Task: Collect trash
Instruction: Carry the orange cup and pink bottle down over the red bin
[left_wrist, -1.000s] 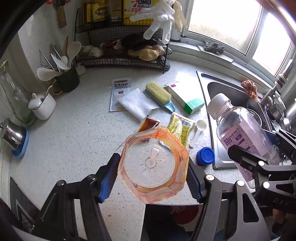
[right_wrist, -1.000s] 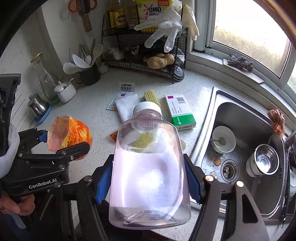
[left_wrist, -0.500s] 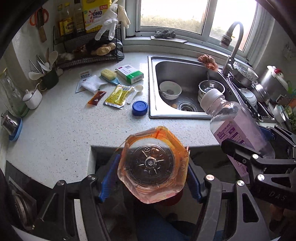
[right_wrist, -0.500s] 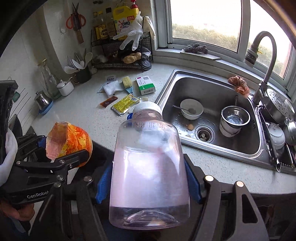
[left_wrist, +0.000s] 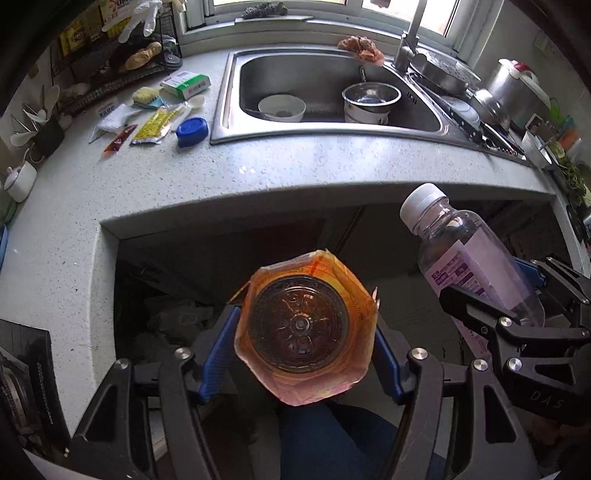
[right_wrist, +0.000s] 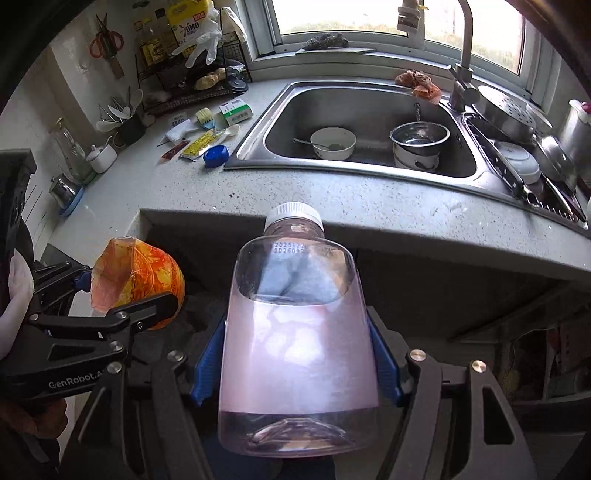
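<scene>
Left gripper pinches an orange crinkled plastic cup, lower centre: light, crushable. Right gripper clamps a clear plastic bottle at mid-body (smooth, probably slippery). Grey speckled desk lies above.

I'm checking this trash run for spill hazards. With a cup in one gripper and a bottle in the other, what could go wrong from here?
1. The orange plastic cup is held by its thin, soft-looking walls in the left gripper; it may buckle and slip out.
2. The capped bottle in the right gripper is smooth and tilted, so it could slide free over the dark space below the counter.
</scene>
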